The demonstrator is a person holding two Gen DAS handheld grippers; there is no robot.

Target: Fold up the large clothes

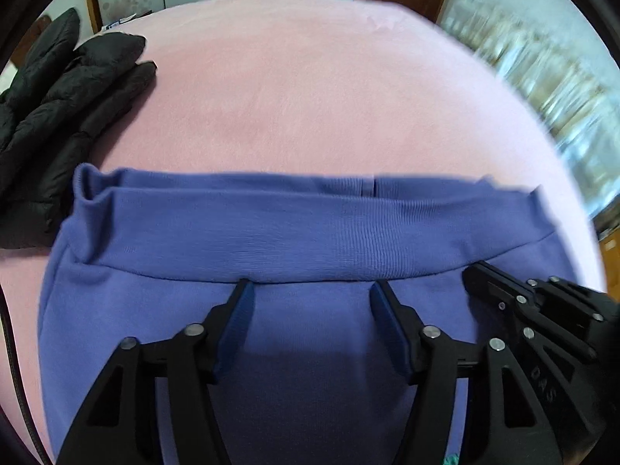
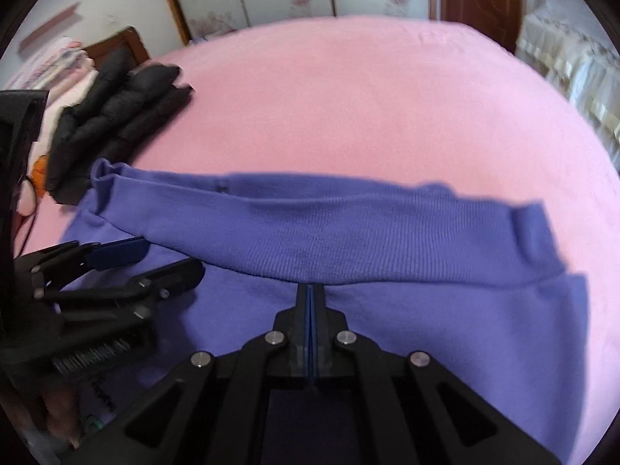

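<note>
On the pink bed (image 1: 310, 89), beside a black puffer jacket (image 1: 66, 116), the purple garment (image 1: 271, 232) lies flat while the left gripper (image 1: 312, 290) hovers half-spread over it, gripping nothing, and the right gripper (image 2: 311, 290) is pressed closed just below its ribbed band (image 2: 348, 244).

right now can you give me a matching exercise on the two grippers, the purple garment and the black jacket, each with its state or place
Things:
1. left gripper
2. right gripper
3. purple garment
4. black jacket

States or places:
A. bunched at the far left of the pink bed
B. jaws shut
C. jaws apart over the cloth
D. spread flat, ribbed band away from the cameras

Pairs: 1-C, 2-B, 3-D, 4-A
</note>
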